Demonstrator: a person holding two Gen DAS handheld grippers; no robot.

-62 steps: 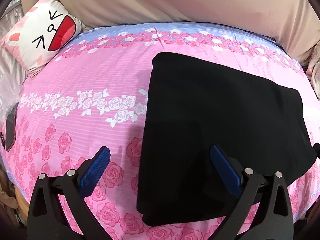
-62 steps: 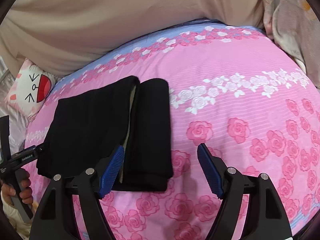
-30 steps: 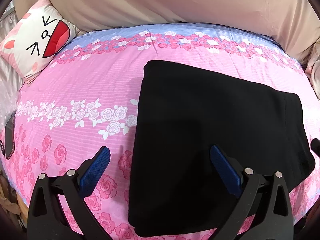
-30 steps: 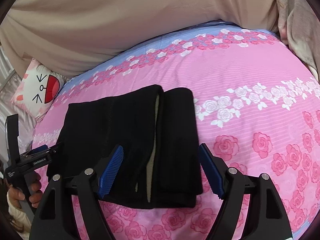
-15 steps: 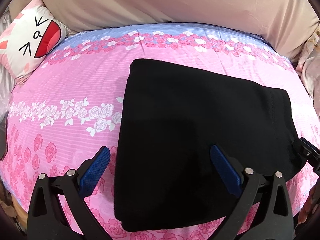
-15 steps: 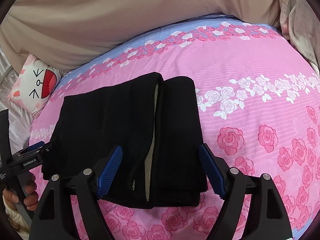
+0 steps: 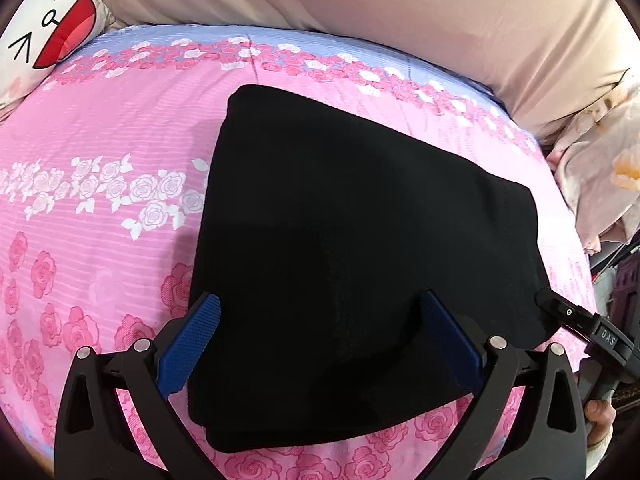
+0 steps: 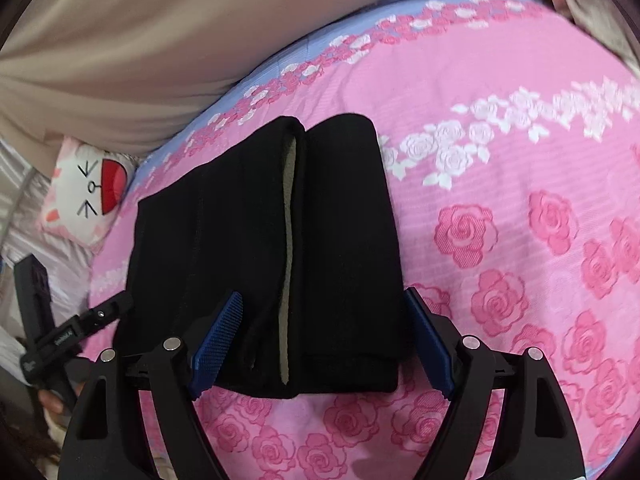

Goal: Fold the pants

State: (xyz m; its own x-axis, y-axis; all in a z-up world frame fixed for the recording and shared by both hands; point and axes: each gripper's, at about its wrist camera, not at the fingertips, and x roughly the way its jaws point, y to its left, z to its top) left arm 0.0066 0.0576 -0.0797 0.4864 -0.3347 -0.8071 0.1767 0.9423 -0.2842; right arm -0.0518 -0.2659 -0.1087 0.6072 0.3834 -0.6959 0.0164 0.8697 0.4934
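The folded pants [image 8: 280, 248] are straddled at their near edge by both spread, empty grippers: left gripper [image 7: 316, 340], right gripper [image 8: 320, 340].

Bed with pink rose-print sheet [image 7: 100, 152], blue-banded at far edge. Lying flat on it: folded black pants [image 7: 360, 248], pale lining showing along one fold. Cartoon-face cushion [image 8: 86, 188] resting at its far corner.

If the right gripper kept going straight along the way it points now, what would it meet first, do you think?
Most likely the folded black pants: the right gripper is open, its fingers straddling their near end with the pale lining strip. Height above the fabric is unclear.
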